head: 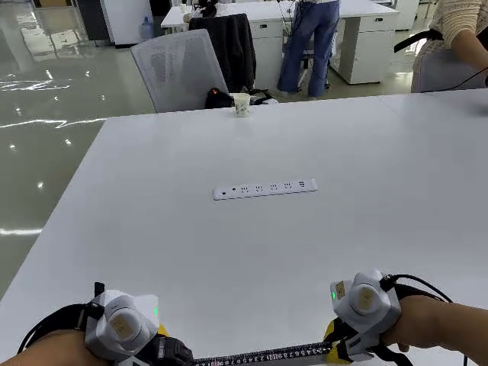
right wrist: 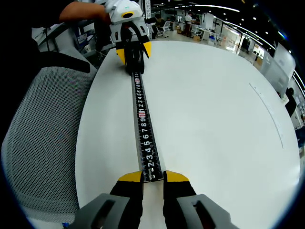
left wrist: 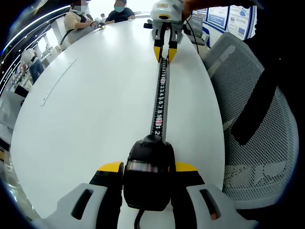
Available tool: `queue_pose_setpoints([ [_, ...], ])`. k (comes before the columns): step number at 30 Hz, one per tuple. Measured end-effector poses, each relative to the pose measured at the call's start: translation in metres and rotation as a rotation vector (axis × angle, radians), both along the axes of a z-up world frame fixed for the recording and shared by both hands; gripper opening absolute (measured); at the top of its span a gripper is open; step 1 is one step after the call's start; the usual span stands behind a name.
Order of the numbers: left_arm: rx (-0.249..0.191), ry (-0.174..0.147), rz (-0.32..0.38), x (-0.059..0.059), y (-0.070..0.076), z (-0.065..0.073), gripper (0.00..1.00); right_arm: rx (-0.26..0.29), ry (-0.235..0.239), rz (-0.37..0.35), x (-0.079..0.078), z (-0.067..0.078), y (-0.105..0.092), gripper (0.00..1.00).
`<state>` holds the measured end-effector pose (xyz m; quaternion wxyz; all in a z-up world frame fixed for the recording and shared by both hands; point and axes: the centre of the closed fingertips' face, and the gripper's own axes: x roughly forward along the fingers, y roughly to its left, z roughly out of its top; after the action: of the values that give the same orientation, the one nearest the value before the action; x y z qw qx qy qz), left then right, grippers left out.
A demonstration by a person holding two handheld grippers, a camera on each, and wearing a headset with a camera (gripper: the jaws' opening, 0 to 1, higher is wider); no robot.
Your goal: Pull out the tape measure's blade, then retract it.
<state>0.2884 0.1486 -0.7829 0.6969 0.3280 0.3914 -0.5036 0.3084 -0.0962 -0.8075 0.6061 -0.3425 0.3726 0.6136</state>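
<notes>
now tape (left wrist: 160, 95) between left gripper (left wrist: 148, 167), right gripper (right wrist: 153, 177)

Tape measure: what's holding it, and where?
The left gripper clamps the case; the right gripper pinches the blade at its end.

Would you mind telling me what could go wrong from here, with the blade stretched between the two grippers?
1. The right gripper pinches only the very end of the blade; if it slips, the blade may whip back into the case.
2. The left gripper clamps the rounded case by its sides, so the pull might twist it loose.
3. The blade lies close to the edge of the table and could slide off.
</notes>
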Motion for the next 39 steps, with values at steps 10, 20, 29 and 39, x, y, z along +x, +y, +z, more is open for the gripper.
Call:
queue_pose_setpoints([
  [10,-0.053,0.036,0.075,0.001,-0.003,0.005,0.38,-0.009,-0.021,0.014,0.000,-0.001,0.000,0.13],
  [20,-0.043,0.049,0.067,0.001,-0.003,0.011,0.47,-0.037,-0.045,0.059,0.000,0.001,-0.001,0.14],
  [29,-0.020,0.082,0.017,-0.008,0.004,0.016,0.55,-0.061,-0.053,0.093,0.000,0.013,-0.006,0.19],
  [39,-0.066,0.099,0.049,-0.016,0.001,0.022,0.61,-0.060,-0.040,0.092,-0.008,0.015,-0.012,0.26],
])
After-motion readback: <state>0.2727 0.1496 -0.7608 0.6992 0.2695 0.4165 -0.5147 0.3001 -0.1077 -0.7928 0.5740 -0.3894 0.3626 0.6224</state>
